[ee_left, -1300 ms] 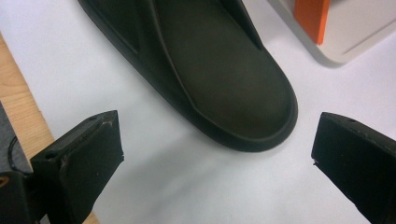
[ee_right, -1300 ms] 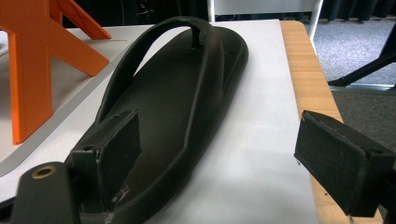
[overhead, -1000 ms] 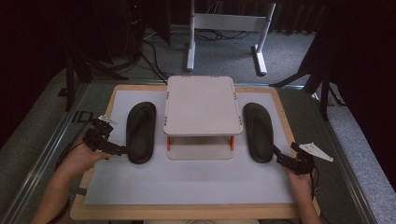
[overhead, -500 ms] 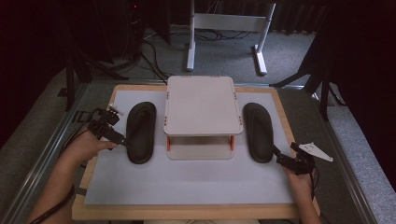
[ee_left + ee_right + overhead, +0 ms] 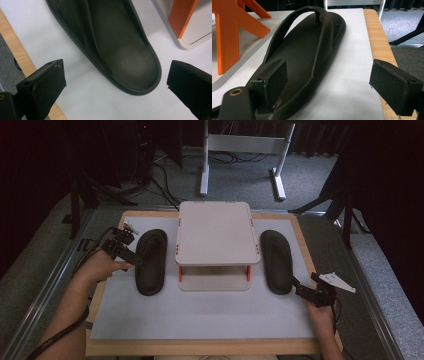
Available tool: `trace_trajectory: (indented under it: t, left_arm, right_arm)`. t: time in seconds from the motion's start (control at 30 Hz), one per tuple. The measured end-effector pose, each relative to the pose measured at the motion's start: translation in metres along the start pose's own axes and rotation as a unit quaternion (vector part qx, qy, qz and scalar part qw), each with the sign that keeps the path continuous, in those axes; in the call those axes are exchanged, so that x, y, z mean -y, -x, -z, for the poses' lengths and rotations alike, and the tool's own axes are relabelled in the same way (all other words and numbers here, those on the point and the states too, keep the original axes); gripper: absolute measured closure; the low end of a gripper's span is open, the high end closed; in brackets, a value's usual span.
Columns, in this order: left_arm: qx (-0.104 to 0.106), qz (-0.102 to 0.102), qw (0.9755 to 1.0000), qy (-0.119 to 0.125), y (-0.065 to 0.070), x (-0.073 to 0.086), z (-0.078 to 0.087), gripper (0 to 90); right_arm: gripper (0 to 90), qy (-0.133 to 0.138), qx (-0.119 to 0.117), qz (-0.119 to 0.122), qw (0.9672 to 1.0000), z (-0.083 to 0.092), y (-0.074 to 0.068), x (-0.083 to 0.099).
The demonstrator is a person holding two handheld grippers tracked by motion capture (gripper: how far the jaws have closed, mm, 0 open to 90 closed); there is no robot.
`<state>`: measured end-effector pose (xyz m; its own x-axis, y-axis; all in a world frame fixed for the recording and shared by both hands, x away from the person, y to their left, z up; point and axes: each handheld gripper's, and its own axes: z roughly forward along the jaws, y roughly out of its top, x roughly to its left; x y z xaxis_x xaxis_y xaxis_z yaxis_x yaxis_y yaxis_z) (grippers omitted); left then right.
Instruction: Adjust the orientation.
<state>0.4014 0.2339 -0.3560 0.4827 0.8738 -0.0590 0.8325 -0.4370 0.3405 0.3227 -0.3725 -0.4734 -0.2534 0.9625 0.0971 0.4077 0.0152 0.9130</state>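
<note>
On the table [image 5: 200, 320], I am seeing a white mat lying inside a wooden border. The white stand [image 5: 215, 232] with orange legs is sitting at the middle of the table's far half, its flat top raised over a lower base. 2 dark sandals are lying flat on either side of it, soles down, running lengthwise away from me. The left sandal [image 5: 151, 261] is lying just beside the stand's left edge; in the left gripper view its rounded heel end [image 5: 130, 67] is pointing toward the camera. The right sandal [image 5: 276, 261] is lying just beside the stand's right edge, its strap arching up in the right gripper view [image 5: 312, 42].

I am holding the left gripper [image 5: 136, 260] at the outer rim of the left sandal, its jaws spread wide and hanging above the mat with the heel end between them. I am holding the right gripper [image 5: 296, 285] at the near end of the right sandal, its jaws also spread wide, 1 jaw sitting over the heel edge.
</note>
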Motion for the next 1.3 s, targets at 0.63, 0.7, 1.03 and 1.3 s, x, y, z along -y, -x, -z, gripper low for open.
trace_trajectory:
  t: [0.63, 0.7, 1.03, 1.3]
  left_arm:
    - [-0.002, 0.042, 0.9991, 0.002, -0.009, -0.036, -0.015, 20.8]
    - [-0.001, 0.045, 0.9990, -0.004, -0.011, -0.038, -0.017, 22.6]
    - [0.015, 0.095, 0.9953, -0.006, -0.033, -0.044, -0.035, 35.0]
    - [0.003, 0.098, 0.9949, -0.021, -0.034, -0.049, -0.058, 41.1]
  right_arm:
    - [14.3, -0.006, 0.001, 0.001, 1.0000, -0.002, 0.000, 0.000]
    - [14.7, -0.008, 0.001, 0.003, 1.0000, -0.002, -0.001, 0.000]
    - [14.7, -0.010, -0.002, 0.006, 0.9999, -0.002, -0.001, 0.000]
    - [14.8, -0.012, -0.002, 0.009, 0.9999, -0.003, -0.001, 0.000]
